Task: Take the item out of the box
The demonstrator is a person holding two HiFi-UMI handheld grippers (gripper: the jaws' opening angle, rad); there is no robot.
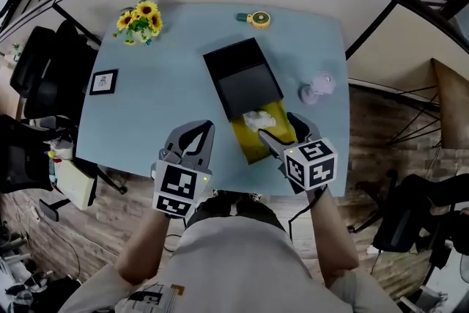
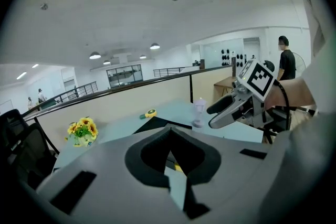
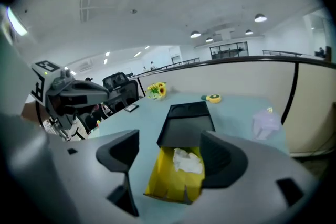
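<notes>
A black box [image 1: 242,75] lies on the light blue table [image 1: 161,106], and a yellow inner tray [image 1: 258,137] sticks out of its near end. White crumpled material [image 1: 256,119] sits in the tray next to the black part. My right gripper [image 1: 282,130] is open at the tray's near right side, above the table edge. In the right gripper view the tray [image 3: 173,178] and white material [image 3: 188,160] show between its spread jaws [image 3: 169,136]. My left gripper [image 1: 195,140] hovers left of the tray, shut on nothing, its tips [image 2: 169,131] touching.
Sunflowers [image 1: 139,20] stand at the far left corner, with a yellow tape measure [image 1: 255,18] at the far edge. A small framed picture [image 1: 103,81] is at the left, a pale purple cup-like object [image 1: 317,88] at the right. Black chairs [image 1: 44,77] stand left of the table.
</notes>
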